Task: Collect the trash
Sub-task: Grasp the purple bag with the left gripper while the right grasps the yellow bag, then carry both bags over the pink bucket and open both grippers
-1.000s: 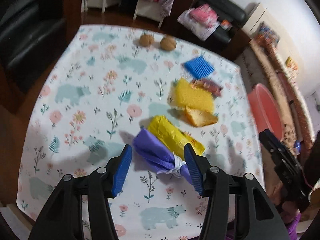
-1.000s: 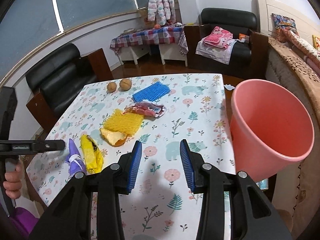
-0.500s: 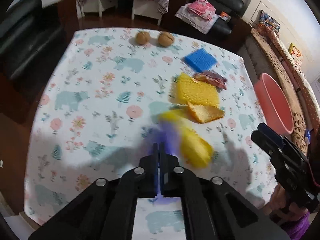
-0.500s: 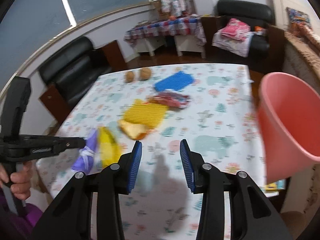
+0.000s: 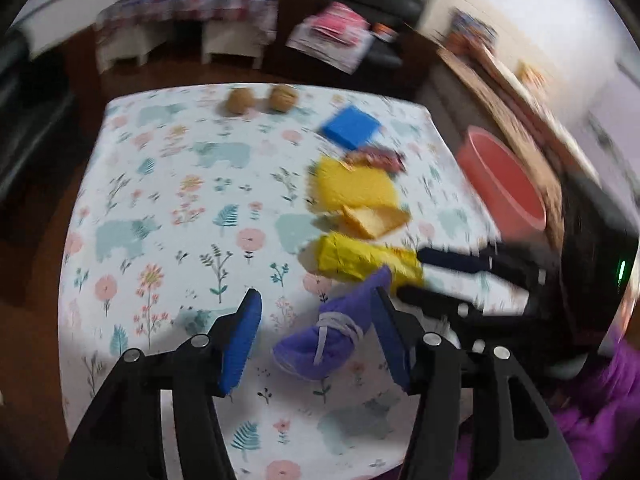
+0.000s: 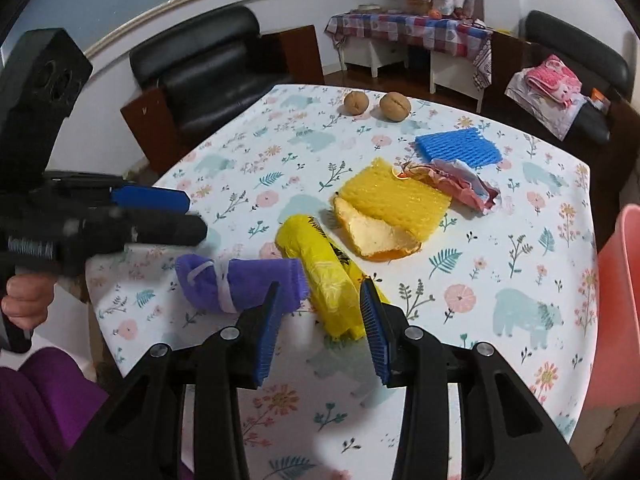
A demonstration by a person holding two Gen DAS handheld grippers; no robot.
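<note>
The rolled yellow plastic bag point(image 6: 332, 268) lies on the floral, bear-printed tablecloth point(image 6: 500, 280) near the table's front edge, touching the purple rolled bag tied with a white band point(image 6: 236, 280) at its left. Just beyond it an orange peel point(image 6: 376, 236) rests against a yellow foam net point(image 6: 392, 200), with a crumpled wrapper point(image 6: 452, 184), a blue foam net point(image 6: 456, 146) and two walnuts point(image 6: 378, 104) farther back. A pink plastic bin point(image 5: 500, 184) stands off the right edge of the table.

The right gripper point(image 6: 320, 320) is spread wide, and the near end of the yellow bag is framed between its blue pads. The left gripper point(image 5: 316, 332) is also wide apart, with the purple bag lying loose on the cloth between its pads, close to the right-hand one; nothing is held by either tool.

The step in hand is judged to be a grasp of the yellow bag by the right gripper. It would be done well if the roll were taken across its thickness, low enough that the slippery film is not merely pinched, and clear of the purple bag's frayed end.

Half a second ago the left gripper was closed on the purple bag and lifting it; it has since been released onto the table. The right gripper, then back over bare cloth, has been brought forward to the yellow bag.
</note>
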